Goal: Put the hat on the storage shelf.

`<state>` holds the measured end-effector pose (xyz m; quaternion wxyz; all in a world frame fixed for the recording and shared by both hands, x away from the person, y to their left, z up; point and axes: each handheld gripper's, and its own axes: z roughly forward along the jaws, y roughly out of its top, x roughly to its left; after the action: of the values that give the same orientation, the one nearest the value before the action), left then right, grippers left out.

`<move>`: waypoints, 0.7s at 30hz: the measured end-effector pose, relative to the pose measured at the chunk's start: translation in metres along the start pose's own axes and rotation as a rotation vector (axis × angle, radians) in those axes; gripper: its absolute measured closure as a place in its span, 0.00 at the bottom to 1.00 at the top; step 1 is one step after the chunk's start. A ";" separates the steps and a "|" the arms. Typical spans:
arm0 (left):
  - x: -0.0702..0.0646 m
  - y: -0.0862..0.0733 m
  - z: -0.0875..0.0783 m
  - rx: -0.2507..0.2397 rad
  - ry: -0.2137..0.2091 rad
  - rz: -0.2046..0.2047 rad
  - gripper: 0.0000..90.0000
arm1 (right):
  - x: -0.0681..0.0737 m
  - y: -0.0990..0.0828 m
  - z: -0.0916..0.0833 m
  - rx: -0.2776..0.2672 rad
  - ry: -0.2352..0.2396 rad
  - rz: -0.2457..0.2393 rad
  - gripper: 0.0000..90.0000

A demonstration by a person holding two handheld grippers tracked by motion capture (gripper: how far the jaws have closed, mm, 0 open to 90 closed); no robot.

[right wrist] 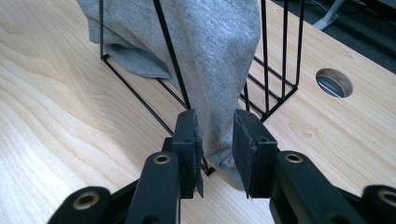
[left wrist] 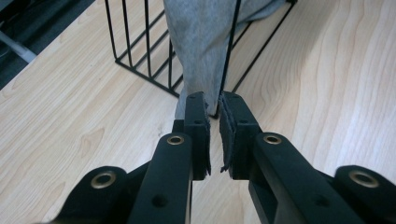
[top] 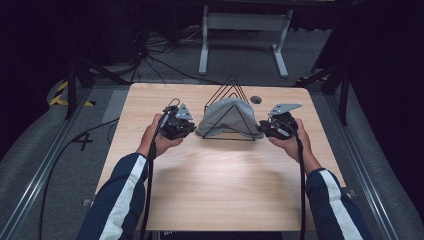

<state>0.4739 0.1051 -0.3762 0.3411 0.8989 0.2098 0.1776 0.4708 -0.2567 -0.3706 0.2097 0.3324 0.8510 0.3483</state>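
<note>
A grey cloth (top: 226, 116) is draped over a black wire rack (top: 231, 90) of triangular frames that stands at the middle of the far half of the light wooden table (top: 215, 185); the fabric hangs down both sloping sides, and its lower corners reach the tabletop at each end; the step in hand looks like settling the cloth on the rack, or taking its 2 ends up, I cannot tell which. The left gripper (left wrist: 213, 108) sits at the cloth's left end in the high view; in the left gripper view its jaws stand nearly together with a thin gap, and the hanging edge of the cloth and 1 wire of the rack lie just beyond the tips; whether the pads pinch any fabric is not clear, so I take it as closed on nothing sure. The right gripper (right wrist: 215, 128) is at the other end; its jaws stand apart, released, with the cloth's lower corner hanging between the pads (right wrist: 247, 140) and a rack wire close beside the left pad. To do this well, both hands should work level and together; each pad pair should take fabric alone, well clear of the wire, since a jaw that catches the frame would drag or tip the light rack; any lift should go straight up. No brand, label or writing can be read on the cloth, rack or table.
</note>
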 end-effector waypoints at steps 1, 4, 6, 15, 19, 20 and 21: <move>-0.001 -0.001 -0.002 0.006 0.002 0.000 0.90 | 0.000 0.000 -0.002 0.000 0.001 -0.001 0.78; -0.001 -0.005 -0.007 0.014 0.001 0.002 0.89 | 0.002 0.000 -0.006 0.003 0.005 -0.010 0.77; -0.002 -0.008 -0.009 0.015 0.001 0.000 0.89 | 0.004 -0.001 -0.008 0.008 0.006 -0.020 0.76; -0.011 -0.025 -0.022 0.062 0.000 0.035 0.86 | 0.010 -0.007 -0.017 0.019 0.019 -0.035 0.74; -0.014 -0.034 -0.028 0.067 0.000 0.045 0.84 | 0.012 -0.015 -0.021 0.027 0.017 -0.046 0.74; -0.015 -0.036 -0.029 0.066 0.001 0.045 0.84 | 0.012 -0.017 -0.023 0.028 0.020 -0.048 0.75; -0.016 -0.039 -0.030 0.064 0.001 0.042 0.84 | 0.012 -0.018 -0.024 0.030 0.022 -0.053 0.76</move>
<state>0.4365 0.1397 -0.3841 0.3081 0.9135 0.1966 0.1784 0.4404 -0.2684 -0.3694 0.2043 0.3091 0.8669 0.3336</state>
